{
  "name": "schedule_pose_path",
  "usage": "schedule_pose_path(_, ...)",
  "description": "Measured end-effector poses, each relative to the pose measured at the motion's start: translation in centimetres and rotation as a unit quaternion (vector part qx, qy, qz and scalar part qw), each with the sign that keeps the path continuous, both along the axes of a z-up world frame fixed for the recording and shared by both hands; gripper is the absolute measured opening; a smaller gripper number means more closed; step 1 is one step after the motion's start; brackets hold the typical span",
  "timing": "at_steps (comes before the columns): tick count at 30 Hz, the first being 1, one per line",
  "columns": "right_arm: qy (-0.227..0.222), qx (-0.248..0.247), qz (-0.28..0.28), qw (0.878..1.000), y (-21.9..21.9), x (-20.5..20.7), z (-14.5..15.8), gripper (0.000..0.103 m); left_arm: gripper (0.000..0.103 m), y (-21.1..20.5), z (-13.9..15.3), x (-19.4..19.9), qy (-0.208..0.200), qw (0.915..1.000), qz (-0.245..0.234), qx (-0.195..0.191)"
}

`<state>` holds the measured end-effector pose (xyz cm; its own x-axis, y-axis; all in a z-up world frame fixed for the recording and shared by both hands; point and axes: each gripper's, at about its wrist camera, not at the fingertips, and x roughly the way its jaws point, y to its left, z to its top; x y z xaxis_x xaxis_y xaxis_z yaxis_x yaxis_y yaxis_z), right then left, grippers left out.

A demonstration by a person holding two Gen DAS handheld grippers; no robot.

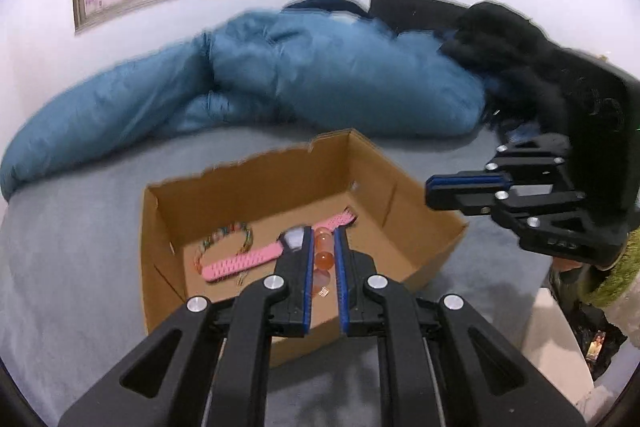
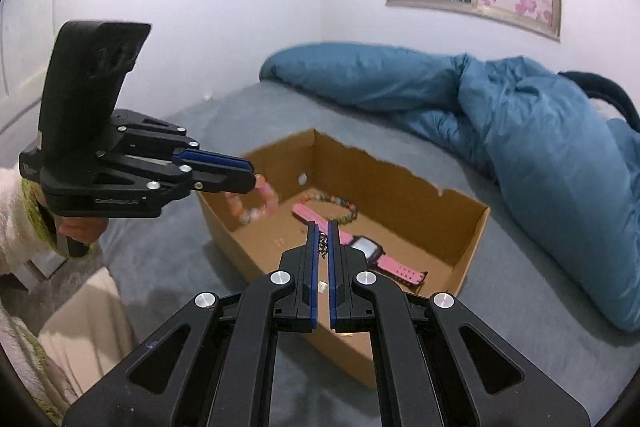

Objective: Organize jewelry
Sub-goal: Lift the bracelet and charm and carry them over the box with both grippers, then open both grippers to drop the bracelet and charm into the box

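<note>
An open cardboard box (image 1: 260,187) (image 2: 380,183) sits on the bed. In it lie a pink watch (image 1: 240,261) (image 2: 394,273) and a multicolour bead bracelet (image 1: 224,239) (image 2: 340,205). My left gripper (image 1: 323,233) (image 2: 250,179) hangs above the box, shut on an orange-pink bead bracelet (image 1: 324,259) (image 2: 256,205) that dangles from its tips. My right gripper (image 2: 322,225) (image 1: 430,189) is also over the box, shut on a short metal chain (image 2: 323,246). A small gold piece (image 1: 324,291) lies on the box floor.
The box rests on a grey sheet (image 1: 80,267) (image 2: 540,327). A rumpled blue duvet (image 1: 320,75) (image 2: 520,131) lies behind it against the wall. Fluffy sleeves (image 2: 16,219) (image 1: 616,275) and hands hold the grippers. A beige surface (image 2: 88,327) stands beside the bed.
</note>
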<state>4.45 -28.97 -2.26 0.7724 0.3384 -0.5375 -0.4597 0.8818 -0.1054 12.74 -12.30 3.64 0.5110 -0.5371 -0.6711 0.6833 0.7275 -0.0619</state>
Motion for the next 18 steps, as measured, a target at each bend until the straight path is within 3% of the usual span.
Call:
schedule_pose_path(7,0.069,-0.046,-0.010,0.997,0.1,3.9,-3.7,0.002,0.009,-0.4,-4.3,4.6,0.079,0.9964,0.012,0.028)
schedule_pose_path(14,0.104,-0.066,-0.019,0.992,-0.1,6.2,-5.5,0.004,0.010,-1.4,-6.7,7.0,0.119,0.9911,0.012,0.059)
schedule_pose_path(16,0.109,-0.068,-0.024,0.991,-0.2,6.5,-5.8,0.007,0.010,-1.6,-7.2,7.3,0.123,0.9901,0.011,0.067)
schedule_pose_path(18,0.111,-0.068,-0.027,0.991,-0.3,6.8,-6.0,0.019,0.012,-1.6,-7.2,7.4,0.124,0.9900,0.011,0.067)
